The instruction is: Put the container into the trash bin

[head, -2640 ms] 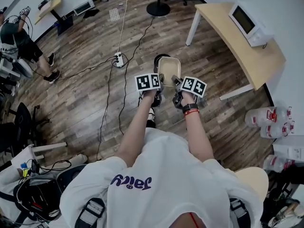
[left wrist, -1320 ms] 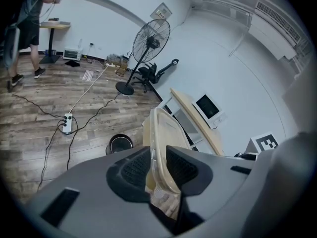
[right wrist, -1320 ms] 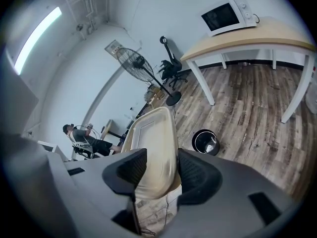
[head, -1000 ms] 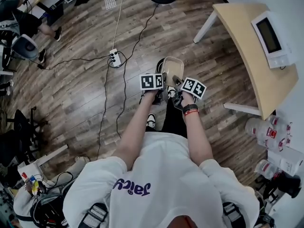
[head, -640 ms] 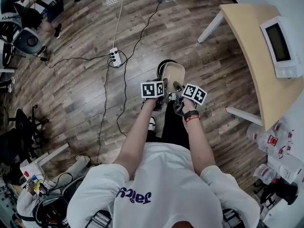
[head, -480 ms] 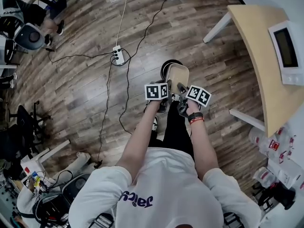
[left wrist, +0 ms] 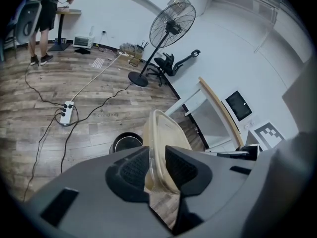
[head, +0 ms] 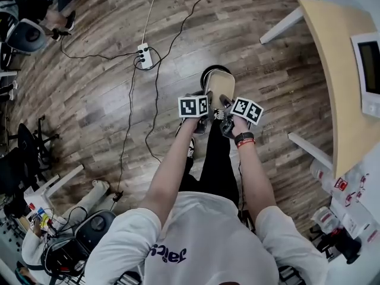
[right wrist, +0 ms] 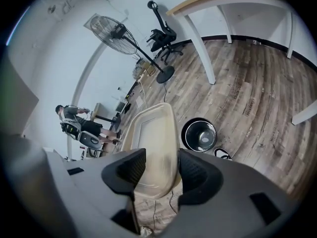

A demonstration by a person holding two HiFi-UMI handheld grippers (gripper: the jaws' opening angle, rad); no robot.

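You hold the container [head: 221, 86] off the floor [head: 107, 100], over the trash bin [right wrist: 199, 135], with both tongs on its near end. From the head view it covers most of the bin, and only the bin's black rim shows at the far side.

Your left tongs [left wrist: 157, 168] pinch the container's thin side rim, one pad on each face of the wall. Your right tongs [right wrist: 157, 171] are clamped across the opposite corner and stand wider, with the container's wall pressed between the pads.

The container is beige, shallow and see-through. It is tilted so that its far end points down toward the bin.

The bin is round and black with a shiny inside, and it stands on the wooden floor. A shoe [right wrist: 224, 154] shows just beside the bin, on your side. A white power strip [head: 143, 56] lies well to the left of the bin. A worktop [head: 338, 70] stands well to its right. A fan [left wrist: 171, 26] stands far beyond the bin.
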